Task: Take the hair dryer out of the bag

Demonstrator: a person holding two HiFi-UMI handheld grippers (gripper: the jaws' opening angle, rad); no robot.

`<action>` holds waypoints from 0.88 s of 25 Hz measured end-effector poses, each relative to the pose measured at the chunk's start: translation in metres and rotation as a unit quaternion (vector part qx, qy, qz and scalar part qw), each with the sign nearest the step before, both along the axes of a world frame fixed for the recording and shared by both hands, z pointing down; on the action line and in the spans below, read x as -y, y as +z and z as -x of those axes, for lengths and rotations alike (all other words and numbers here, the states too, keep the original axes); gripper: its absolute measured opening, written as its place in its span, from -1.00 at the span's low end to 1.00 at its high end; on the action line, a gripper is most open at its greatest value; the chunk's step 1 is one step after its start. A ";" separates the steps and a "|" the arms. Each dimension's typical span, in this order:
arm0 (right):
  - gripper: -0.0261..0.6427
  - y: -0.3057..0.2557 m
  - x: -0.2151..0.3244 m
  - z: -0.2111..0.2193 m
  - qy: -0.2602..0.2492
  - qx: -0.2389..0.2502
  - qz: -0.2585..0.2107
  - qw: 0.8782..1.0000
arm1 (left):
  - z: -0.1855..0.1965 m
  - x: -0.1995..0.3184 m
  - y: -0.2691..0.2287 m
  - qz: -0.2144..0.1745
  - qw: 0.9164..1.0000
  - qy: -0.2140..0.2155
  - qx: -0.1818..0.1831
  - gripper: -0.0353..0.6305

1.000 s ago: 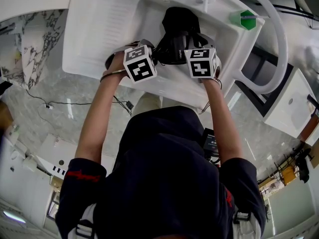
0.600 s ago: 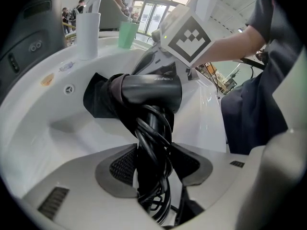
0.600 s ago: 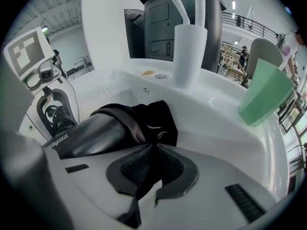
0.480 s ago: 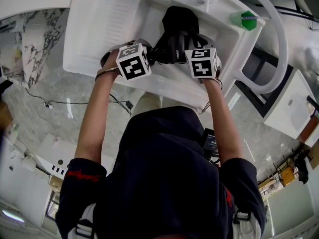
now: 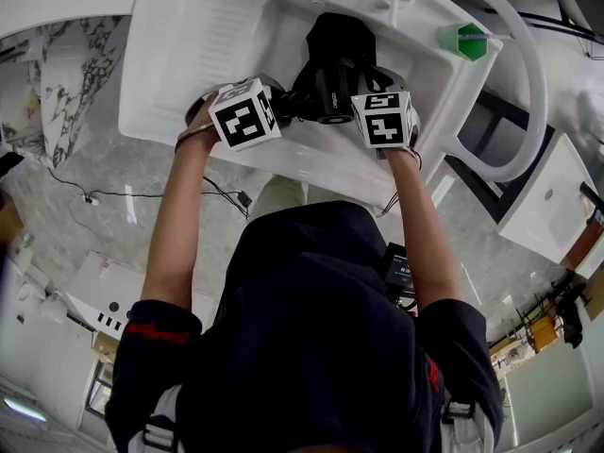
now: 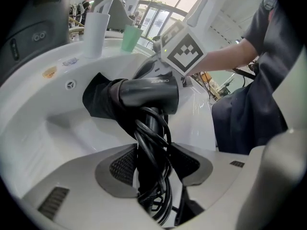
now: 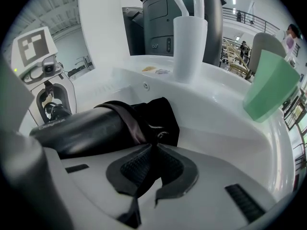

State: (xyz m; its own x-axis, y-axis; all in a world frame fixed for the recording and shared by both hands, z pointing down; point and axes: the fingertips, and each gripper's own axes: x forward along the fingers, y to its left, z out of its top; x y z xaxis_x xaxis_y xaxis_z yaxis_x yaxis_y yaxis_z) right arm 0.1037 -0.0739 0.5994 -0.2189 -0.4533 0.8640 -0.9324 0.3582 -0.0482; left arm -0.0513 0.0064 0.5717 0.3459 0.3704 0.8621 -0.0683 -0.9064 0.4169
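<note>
A black hair dryer lies over the white sink, its barrel partly out of a black cloth bag. Its handle hangs down with the cord wound round it. My left gripper is shut on that handle and cord. My right gripper is shut on a fold of the bag, beside the dryer's barrel. In the head view both marker cubes sit at the sink's near rim, the left and the right, with the dryer between them and the bag beyond.
The white sink holds everything. A tall white cup and a green cup stand on its far ledge. A thick white hose arcs off to the right. The person's body and arms fill the lower head view.
In the head view my left gripper has shifted left and slightly up with the dryer's handle in it. The right gripper has stayed where it was on the bag.
</note>
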 end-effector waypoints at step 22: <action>-0.78 0.006 0.000 0.001 0.025 0.016 0.019 0.999 | 0.002 -0.003 -0.016 0.060 0.995 -0.051 -0.062 -0.24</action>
